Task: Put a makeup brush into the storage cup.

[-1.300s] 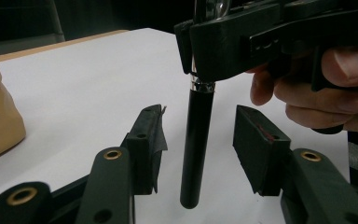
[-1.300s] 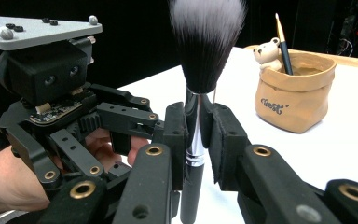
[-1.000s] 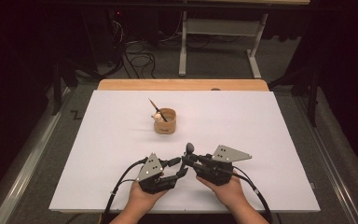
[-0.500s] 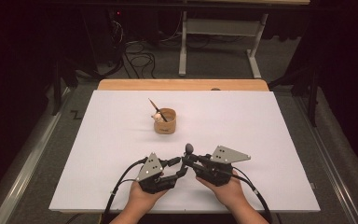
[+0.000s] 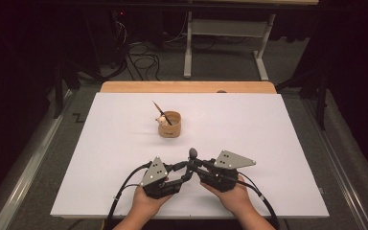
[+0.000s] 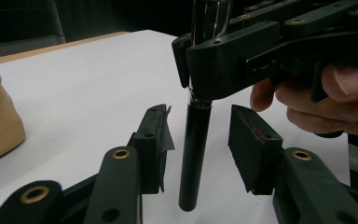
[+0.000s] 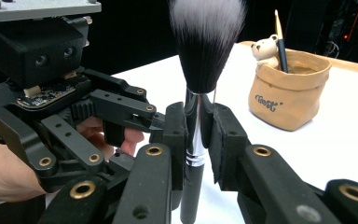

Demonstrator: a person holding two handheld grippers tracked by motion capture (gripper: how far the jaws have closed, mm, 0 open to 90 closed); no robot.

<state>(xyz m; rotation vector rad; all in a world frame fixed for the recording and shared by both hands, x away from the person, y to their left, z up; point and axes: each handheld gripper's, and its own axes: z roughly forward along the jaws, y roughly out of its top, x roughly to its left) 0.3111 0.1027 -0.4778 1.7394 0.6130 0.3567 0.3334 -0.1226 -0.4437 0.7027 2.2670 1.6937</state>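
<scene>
A makeup brush (image 7: 207,42) with dark, white-tipped bristles and a silver ferrule stands upright near the table's front edge (image 5: 193,154). My right gripper (image 7: 199,130) is shut on the ferrule. The brush's black handle (image 6: 195,154) hangs down between the pads of my left gripper (image 6: 205,144), with a gap on both sides. Those jaws have just been closing with the handle between them. In the high view the left gripper (image 5: 184,173) and right gripper (image 5: 195,167) meet nose to nose, each held in a hand.
A tan pouch-shaped pot (image 5: 170,124) holding a small bear figure and a thin dark stick stands toward the middle of the white tabletop (image 5: 268,134). A wooden strip (image 5: 187,87) runs along the far edge. Cables trail off the front.
</scene>
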